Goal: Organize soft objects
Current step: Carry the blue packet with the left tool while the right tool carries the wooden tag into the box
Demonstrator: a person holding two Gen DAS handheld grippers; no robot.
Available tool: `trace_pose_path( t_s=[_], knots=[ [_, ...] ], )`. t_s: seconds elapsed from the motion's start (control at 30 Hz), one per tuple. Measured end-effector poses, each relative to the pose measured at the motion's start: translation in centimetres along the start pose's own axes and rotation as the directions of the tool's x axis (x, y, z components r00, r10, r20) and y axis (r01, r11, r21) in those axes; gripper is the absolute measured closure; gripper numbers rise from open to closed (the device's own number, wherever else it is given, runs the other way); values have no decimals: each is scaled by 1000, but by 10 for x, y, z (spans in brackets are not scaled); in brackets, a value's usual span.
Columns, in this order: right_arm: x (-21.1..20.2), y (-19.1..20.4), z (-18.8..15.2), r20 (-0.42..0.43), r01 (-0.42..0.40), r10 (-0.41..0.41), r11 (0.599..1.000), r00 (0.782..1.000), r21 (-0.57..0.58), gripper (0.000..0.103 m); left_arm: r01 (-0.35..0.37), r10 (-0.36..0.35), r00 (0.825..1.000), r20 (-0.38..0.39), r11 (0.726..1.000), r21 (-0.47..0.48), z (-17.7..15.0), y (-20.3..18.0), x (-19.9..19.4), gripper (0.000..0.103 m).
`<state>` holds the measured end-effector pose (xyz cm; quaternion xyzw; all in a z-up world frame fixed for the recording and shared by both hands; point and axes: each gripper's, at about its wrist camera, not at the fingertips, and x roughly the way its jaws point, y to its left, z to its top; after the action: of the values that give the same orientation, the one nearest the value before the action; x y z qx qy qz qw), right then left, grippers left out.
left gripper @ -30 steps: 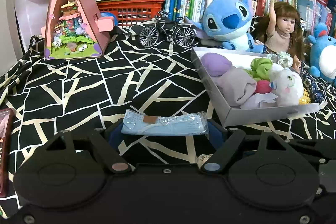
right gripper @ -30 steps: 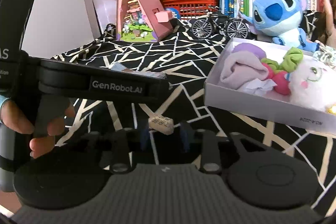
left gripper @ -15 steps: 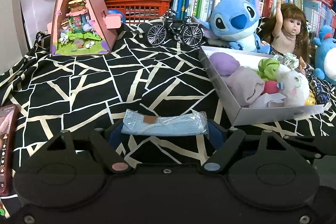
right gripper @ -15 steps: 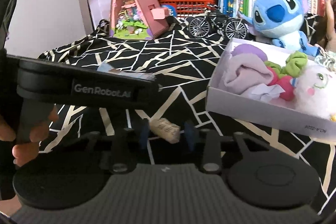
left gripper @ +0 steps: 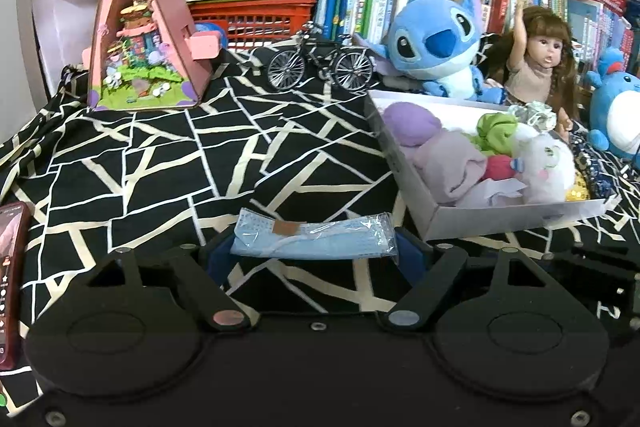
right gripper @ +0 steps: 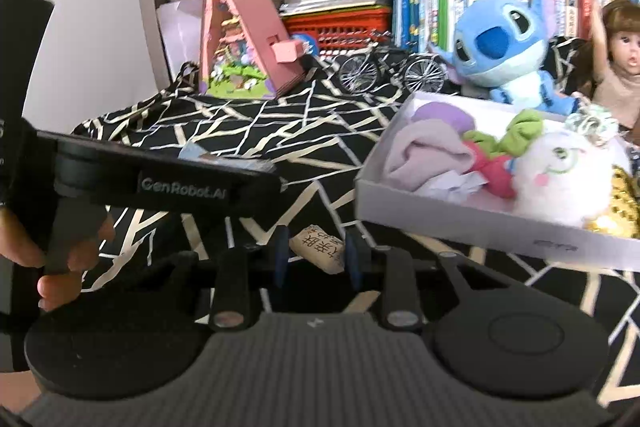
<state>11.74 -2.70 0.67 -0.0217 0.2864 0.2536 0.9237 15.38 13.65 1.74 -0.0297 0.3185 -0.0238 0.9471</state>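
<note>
- Your left gripper [left gripper: 314, 253]: jaws pinching packaged blue face mask [left gripper: 314, 237] flat across.
- Your right gripper [right gripper: 318, 259]: jaws pinching wine cork [right gripper: 318, 253].
- White box [right gripper: 460, 227] of soft toys sits just right.

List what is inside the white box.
The white box holds a purple ball, lilac cloth, green fabric, a red piece, white plush and gold sequins. Anything beneath them is covered.

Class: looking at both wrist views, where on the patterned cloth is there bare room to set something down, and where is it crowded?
Free: the cloth between the pink dollhouse, the toy bicycle and the white box. Crowded: the box is heaped with soft toys; Stitch plush and doll line its far side.
</note>
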Motion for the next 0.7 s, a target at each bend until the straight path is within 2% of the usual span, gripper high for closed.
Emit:
trace_pose_path(
  t_s=[0.7],
  knots=[
    [-49,-55,6,78,130,-135,989,988,65,67,115,-117,992,36,992,47,11,-60,-15,24]
  ],
)
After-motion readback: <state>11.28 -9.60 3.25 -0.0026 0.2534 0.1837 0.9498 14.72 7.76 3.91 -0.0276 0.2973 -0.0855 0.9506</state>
